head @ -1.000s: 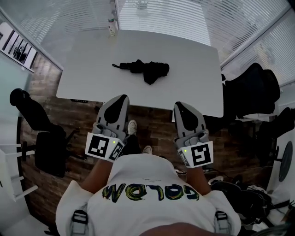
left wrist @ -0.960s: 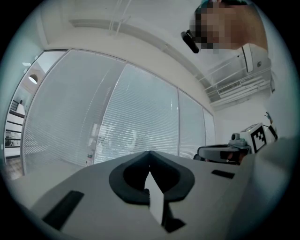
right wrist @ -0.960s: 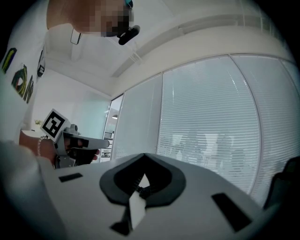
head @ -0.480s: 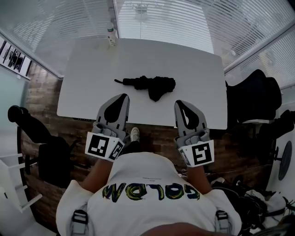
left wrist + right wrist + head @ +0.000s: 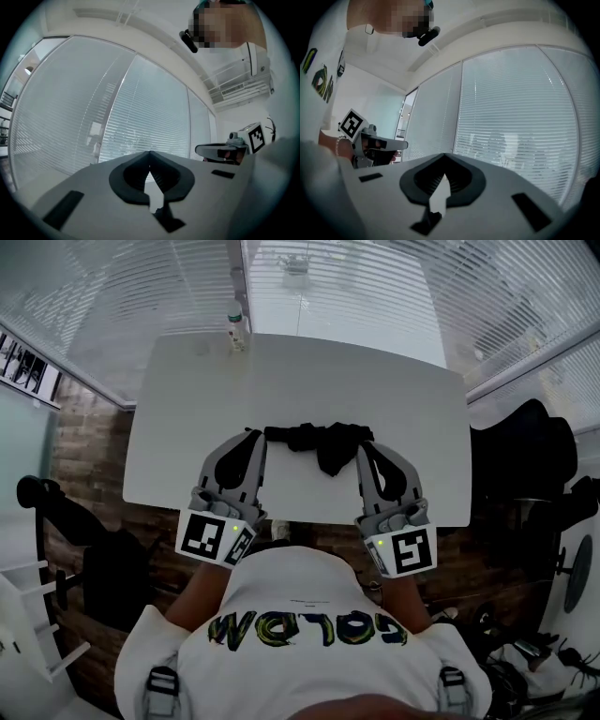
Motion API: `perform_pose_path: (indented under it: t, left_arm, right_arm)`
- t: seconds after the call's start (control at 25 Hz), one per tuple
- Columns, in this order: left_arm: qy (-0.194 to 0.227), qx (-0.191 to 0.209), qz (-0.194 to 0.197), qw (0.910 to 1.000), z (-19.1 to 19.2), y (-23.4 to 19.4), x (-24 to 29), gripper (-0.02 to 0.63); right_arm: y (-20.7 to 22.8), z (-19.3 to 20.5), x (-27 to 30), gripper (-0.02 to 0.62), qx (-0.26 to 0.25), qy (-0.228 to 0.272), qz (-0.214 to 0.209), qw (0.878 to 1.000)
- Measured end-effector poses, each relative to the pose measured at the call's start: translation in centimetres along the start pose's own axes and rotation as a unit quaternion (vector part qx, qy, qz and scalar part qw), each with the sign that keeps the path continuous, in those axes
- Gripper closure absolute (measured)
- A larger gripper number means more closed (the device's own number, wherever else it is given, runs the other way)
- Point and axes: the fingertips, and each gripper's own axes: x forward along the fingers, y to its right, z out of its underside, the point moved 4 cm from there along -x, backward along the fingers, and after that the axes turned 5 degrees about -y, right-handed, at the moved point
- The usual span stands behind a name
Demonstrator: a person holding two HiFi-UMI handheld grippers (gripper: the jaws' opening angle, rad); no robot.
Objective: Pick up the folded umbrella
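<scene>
The folded umbrella [image 5: 319, 440] is black and lies crosswise on the middle of the white desk [image 5: 187, 427]. Its slim end points to the left of the head view, and a looser bunch of fabric hangs toward the near edge at its right part.

Both tools are held level over the near half of the desk and point toward the far edge. In the head view the left tool [image 5: 253, 434] has its tip just beside the umbrella's left end. The right tool [image 5: 362, 446] has its tip at the umbrella's right end, so the umbrella lies between the two tips. Whether either tip touches it cannot be told from above.

The left gripper view shows the left tool [image 5: 149, 153] with its jaws drawn together at the tip and nothing gripped. The right gripper view shows the same of the right tool [image 5: 443, 156]: jaws closed, holding nothing.

A small bottle [image 5: 237, 324] stands at the desk's far edge, in front of white window blinds [image 5: 375, 277]. A black office chair [image 5: 530, 442] stands beside the desk's right end on the wooden floor [image 5: 94, 427].
</scene>
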Motion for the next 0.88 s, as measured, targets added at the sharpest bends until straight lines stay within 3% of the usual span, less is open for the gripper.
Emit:
perform_pose_path:
  t: [0.28,0.88]
  left_arm:
    - [-0.009,-0.002,0.005,0.9999,0.4,-1.9,2.2,0.595]
    - [-0.013,-0.006,0.001,0.9999,0.4,1.1,6.0,0.595]
  right_arm:
    - [1.0,0.5,2.5,0.586,0.003,-0.007,0.005,1.0]
    - [5.5,2.0,2.0,0.584,-0.004,-0.031,-0.019,0.999]
